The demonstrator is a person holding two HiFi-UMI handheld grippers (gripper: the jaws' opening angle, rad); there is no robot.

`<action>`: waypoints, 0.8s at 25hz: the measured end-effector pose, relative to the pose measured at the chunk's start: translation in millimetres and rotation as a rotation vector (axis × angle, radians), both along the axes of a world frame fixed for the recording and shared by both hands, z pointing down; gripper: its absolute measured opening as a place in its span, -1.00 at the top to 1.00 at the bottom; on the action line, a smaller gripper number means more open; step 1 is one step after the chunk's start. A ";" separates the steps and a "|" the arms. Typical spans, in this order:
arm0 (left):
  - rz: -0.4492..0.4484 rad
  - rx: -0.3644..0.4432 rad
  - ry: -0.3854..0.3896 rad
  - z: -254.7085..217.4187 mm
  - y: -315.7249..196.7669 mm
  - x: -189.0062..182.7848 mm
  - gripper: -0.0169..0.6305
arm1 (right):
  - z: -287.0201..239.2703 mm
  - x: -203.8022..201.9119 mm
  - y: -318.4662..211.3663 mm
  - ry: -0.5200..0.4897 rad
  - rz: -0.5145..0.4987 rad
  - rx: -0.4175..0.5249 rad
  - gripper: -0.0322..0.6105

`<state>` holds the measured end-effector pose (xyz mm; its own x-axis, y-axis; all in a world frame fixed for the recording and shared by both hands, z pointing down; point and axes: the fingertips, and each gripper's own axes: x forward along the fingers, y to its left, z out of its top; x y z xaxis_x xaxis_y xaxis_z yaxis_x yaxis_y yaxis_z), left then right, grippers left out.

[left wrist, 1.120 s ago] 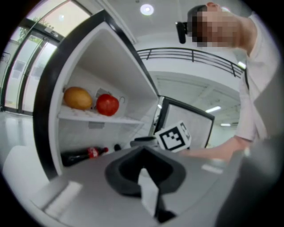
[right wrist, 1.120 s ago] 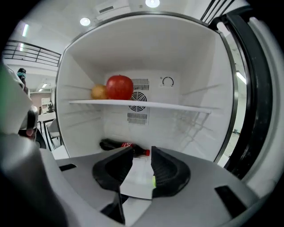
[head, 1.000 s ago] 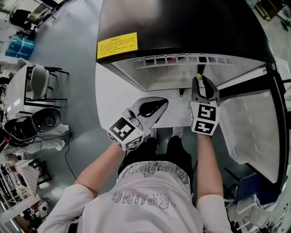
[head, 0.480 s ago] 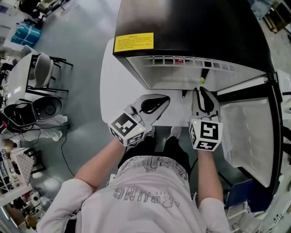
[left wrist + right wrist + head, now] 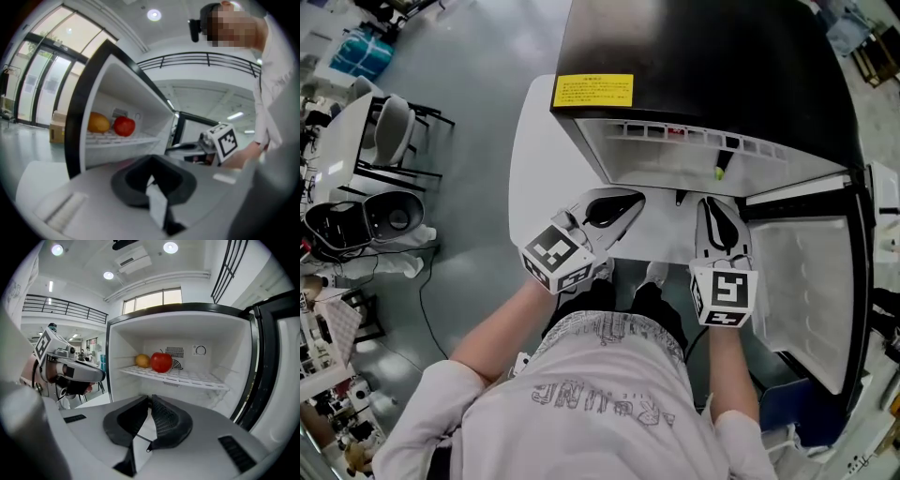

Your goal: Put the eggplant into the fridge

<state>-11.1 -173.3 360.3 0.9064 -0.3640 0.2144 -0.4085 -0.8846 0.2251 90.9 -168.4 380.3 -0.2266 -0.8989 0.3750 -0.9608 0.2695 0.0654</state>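
The fridge [image 5: 703, 56] stands with its top compartment door [image 5: 806, 281] swung out to the right. On its white wire shelf [image 5: 173, 376] sit a red apple [image 5: 161, 362] and a yellow-orange fruit [image 5: 143, 360]. No eggplant shows plainly. A small yellow-green tip [image 5: 719, 173] pokes out at the compartment's front edge, the rest of it hidden. My right gripper [image 5: 710, 202] [image 5: 150, 397] hangs just outside the opening; its jaws have just been closing and meet with nothing between them. My left gripper [image 5: 630, 199] [image 5: 151, 159] is beside it, shut and empty.
A white flat surface [image 5: 534, 159] lies to the left of the fridge below my left gripper. Further left on the grey floor stand a chair [image 5: 384, 131] and a grey pot-like appliance [image 5: 389, 220]. The open door bounds the right side.
My right gripper has drawn back out of the fridge opening, away from the yellow-green tip, and its jaws have closed. The left gripper has barely shifted.
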 end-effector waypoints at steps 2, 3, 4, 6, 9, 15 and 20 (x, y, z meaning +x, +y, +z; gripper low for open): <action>-0.011 0.003 -0.001 -2.0 -1.2 -2.3 0.93 | -3.0 1.7 0.5 0.002 -0.012 0.000 0.82; -0.016 0.004 -0.001 -2.8 -1.6 -3.3 0.93 | -4.6 2.4 0.9 0.001 -0.017 0.000 0.83; -0.020 0.005 -0.002 -3.7 -1.9 -4.2 0.93 | -6.4 2.7 1.5 -0.001 -0.022 0.001 0.83; -0.027 0.008 -0.001 -6.0 -2.1 -5.5 0.93 | -9.4 2.2 3.2 -0.003 -0.033 0.000 0.84; -0.035 0.012 0.004 -10.8 -1.8 -5.8 0.93 | -12.6 -0.1 6.4 -0.005 -0.048 -0.004 0.85; -0.050 0.013 0.014 -13.4 -2.1 -5.5 0.93 | -11.9 -3.6 12.1 -0.026 -0.075 -0.020 0.88; -0.053 0.010 0.018 -13.6 -2.0 -1.8 0.93 | -12.8 0.5 13.9 -0.030 -0.084 -0.028 0.88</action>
